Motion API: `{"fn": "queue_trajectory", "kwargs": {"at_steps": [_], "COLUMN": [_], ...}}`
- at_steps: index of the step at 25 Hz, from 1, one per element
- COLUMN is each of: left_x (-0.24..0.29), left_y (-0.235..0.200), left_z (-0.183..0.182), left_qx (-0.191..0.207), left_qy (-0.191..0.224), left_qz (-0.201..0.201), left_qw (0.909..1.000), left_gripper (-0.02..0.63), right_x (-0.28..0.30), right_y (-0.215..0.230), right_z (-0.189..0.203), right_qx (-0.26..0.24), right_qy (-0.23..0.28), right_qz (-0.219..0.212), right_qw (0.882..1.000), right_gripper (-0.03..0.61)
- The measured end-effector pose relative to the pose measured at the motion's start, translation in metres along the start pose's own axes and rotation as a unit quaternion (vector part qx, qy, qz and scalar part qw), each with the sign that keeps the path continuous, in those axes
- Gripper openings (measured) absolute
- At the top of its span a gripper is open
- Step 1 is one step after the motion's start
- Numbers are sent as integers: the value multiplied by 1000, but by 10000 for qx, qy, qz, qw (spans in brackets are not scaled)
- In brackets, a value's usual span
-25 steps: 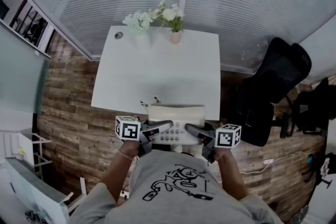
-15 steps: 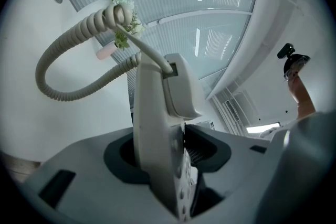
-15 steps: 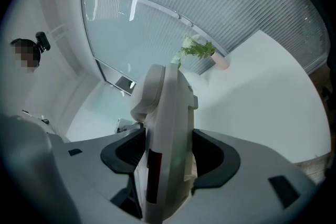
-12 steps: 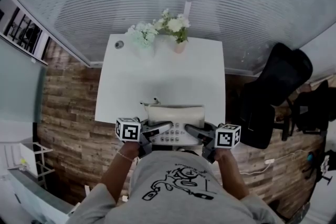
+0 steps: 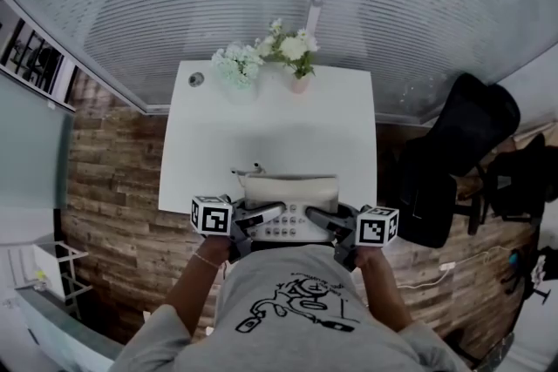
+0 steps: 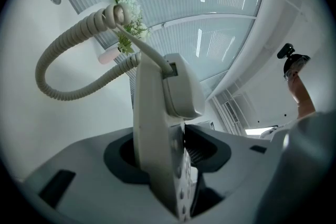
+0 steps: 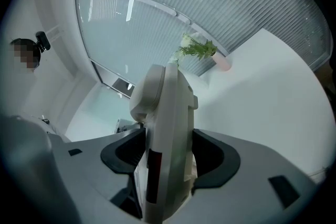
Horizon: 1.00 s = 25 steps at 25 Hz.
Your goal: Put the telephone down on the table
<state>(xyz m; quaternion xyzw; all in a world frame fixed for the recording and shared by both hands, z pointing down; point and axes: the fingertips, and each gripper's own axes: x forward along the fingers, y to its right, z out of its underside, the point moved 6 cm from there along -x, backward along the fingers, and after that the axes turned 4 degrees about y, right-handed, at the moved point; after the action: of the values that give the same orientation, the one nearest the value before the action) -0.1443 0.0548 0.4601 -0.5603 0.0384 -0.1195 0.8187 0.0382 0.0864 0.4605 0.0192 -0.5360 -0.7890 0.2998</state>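
Note:
A beige desk telephone (image 5: pixel 289 203) with its handset on the cradle is held between my two grippers, over the near edge of the white table (image 5: pixel 270 131). My left gripper (image 5: pixel 261 216) is shut on the telephone's left side (image 6: pixel 157 165); my right gripper (image 5: pixel 319 219) is shut on its right side (image 7: pixel 165 155). The coiled handset cord (image 6: pixel 63 55) loops out to the left in the left gripper view. Whether the base touches the table is hidden.
Two small pots of white flowers (image 5: pixel 238 65) (image 5: pixel 295 52) stand at the table's far edge against a ribbed glass wall. A round cable hole (image 5: pixel 196 79) is at the far left corner. A black office chair (image 5: pixel 453 152) stands right of the table. The floor is wood plank.
The table and flowers have shifted slightly nearer in the head view as I came forward with the telephone. Both grippers keep the same hold.

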Motion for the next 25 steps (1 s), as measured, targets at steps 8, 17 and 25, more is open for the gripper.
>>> {"fn": "queue_trajectory", "kwargs": {"at_steps": [8,17,25], "left_x": [19,53,90], "left_y": [-4,-1,2], "left_z": [-15,-28,-30], "left_qx": [-33,20,60], "left_qy": [16,82,123], "left_qz": [-31,-139,-258], "left_qw": [10000,9999,9996], "left_gripper": [201,202,202], "right_x": [-2,-17,-39], "right_y": [11,31,51], "right_z": [-23,-51,-76], "right_qx": [35,11,25], "right_qy": [66,3,-77], "right_qz": [-49,-106,-206], "right_qw": [10000,9999,9998], "right_gripper": [288,288,288]}}
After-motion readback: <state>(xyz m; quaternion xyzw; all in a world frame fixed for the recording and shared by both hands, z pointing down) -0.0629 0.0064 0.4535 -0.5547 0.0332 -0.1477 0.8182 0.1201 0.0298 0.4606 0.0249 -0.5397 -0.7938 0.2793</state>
